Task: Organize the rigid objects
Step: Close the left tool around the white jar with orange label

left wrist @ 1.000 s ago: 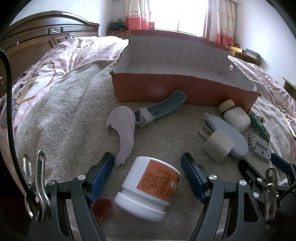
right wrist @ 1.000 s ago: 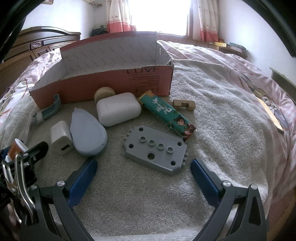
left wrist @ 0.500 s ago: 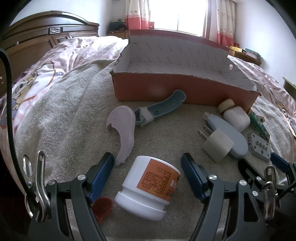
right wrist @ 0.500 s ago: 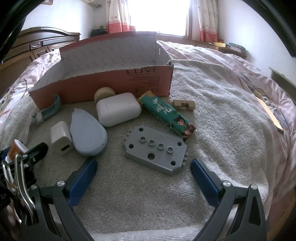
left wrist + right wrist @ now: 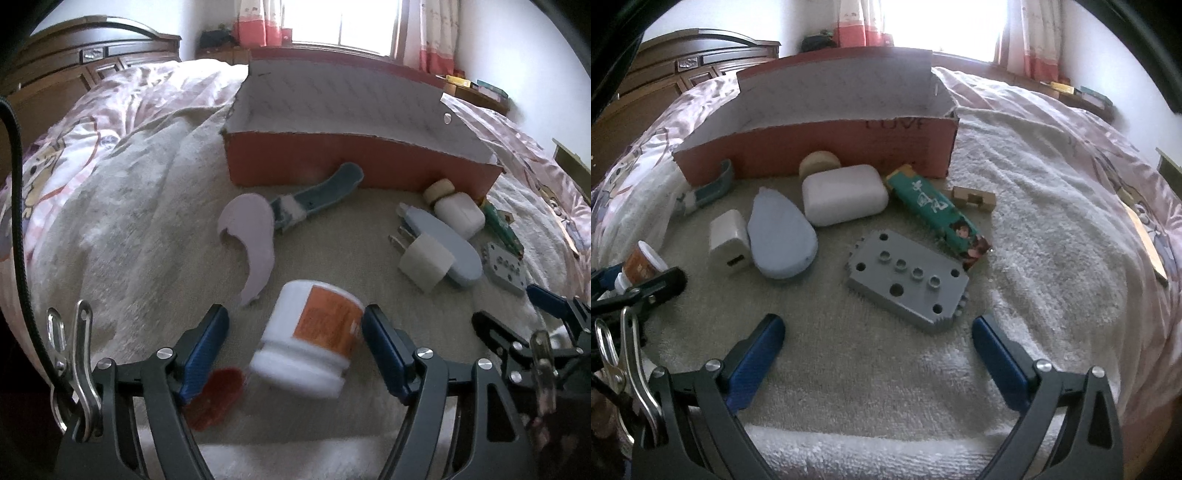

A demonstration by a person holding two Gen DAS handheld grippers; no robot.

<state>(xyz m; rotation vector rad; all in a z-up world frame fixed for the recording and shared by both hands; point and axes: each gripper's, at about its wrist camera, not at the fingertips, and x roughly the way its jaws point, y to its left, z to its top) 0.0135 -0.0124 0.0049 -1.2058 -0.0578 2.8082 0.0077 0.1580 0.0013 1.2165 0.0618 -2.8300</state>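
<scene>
A white jar with an orange label lies on its side on the towel, blurred, between the fingers of my left gripper. That gripper is open, and its right finger sits at the jar's side. A red cap lies by the left finger. My right gripper is open just short of a grey holed plate, holding nothing. The red cardboard box stands open behind the objects.
On the towel lie a lilac curved piece, a blue-grey brush, a charger plug, a blue oval case, a white case, a beige disc, a green pack and a wooden block. A wooden headboard stands to the left.
The jar has shifted farther out between the left fingers, toward the right finger, and is now blurred. The right gripper's view has moved slightly; both grippers stay as wide apart as before.
</scene>
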